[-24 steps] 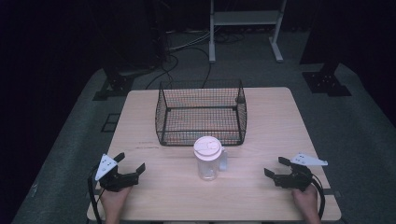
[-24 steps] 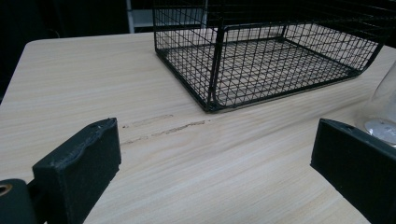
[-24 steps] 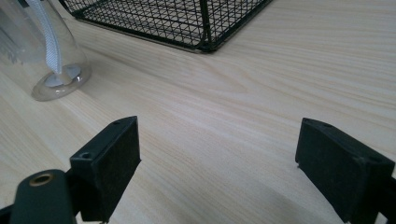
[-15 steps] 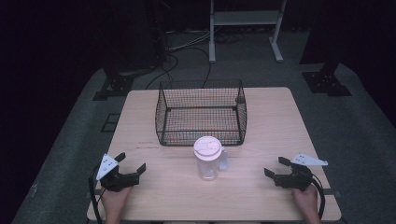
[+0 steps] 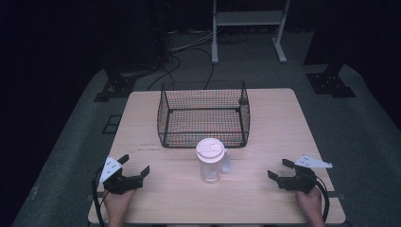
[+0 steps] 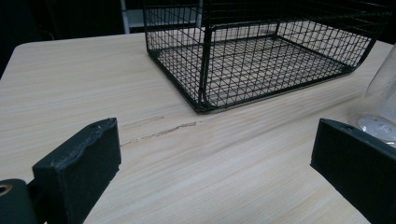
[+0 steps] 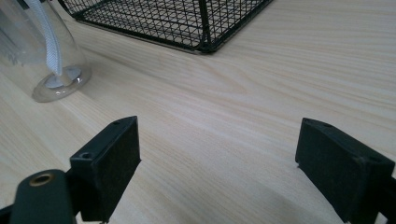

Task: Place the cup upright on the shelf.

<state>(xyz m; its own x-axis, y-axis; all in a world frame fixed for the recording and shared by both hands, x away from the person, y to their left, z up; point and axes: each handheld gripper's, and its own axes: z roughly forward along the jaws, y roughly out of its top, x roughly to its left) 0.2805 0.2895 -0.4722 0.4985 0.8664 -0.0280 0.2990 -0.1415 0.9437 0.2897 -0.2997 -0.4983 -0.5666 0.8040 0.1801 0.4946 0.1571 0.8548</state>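
Observation:
A clear plastic jug (image 5: 210,163) with a white lid and a handle on its right stands upright at the table's middle front, just before a black wire basket (image 5: 204,114). The basket (image 6: 261,51) holds nothing that I can see. My left gripper (image 5: 135,168) rests open near the front left of the table, well left of the jug (image 6: 380,100). My right gripper (image 5: 278,171) rests open near the front right, with the jug (image 7: 44,51) to its left and the basket's corner (image 7: 187,23) ahead. Nothing lies between either pair of jaws.
The light wood table (image 5: 283,123) has bare surface on both sides of the basket and around the jug. Beyond it are dark carpet, floor cables (image 5: 175,56), a white metal stand (image 5: 248,21) and black stand feet (image 5: 331,80).

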